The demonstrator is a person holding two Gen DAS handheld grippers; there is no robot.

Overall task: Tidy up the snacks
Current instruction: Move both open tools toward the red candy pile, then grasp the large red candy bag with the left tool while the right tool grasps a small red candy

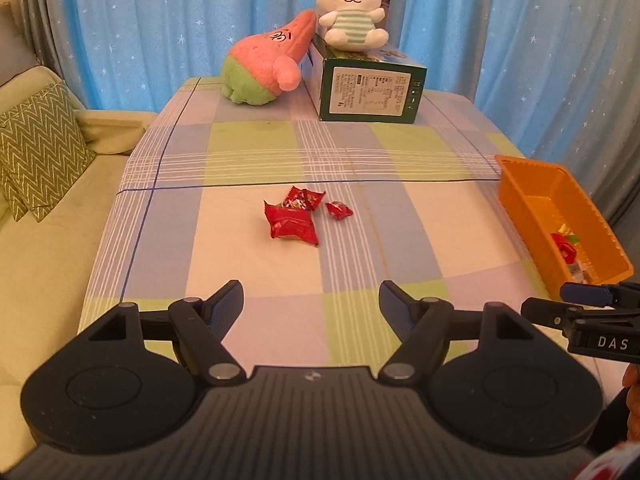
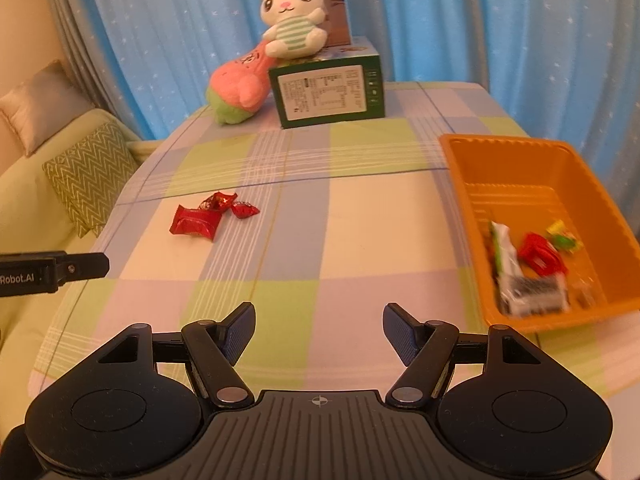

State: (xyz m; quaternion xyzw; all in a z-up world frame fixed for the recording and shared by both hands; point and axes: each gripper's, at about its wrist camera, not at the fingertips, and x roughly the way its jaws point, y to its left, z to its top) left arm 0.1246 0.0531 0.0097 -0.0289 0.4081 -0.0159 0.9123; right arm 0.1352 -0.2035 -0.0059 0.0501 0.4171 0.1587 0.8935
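Both the left tongs and the right tongs stand open and empty above the desk. Three red snack packets lie well left of the orange basket, which holds several snacks.

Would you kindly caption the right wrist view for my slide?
Open right gripper above checked tablecloth: red snack packets left, orange bin of snacks right.

Tabletop: pastel plaid of green, lilac, cream. Snack wrappers: glossy red. Basket: orange; contents blurred, seemingly red, green, white. Curtain: blue, white stars. Cushion: green zigzag.
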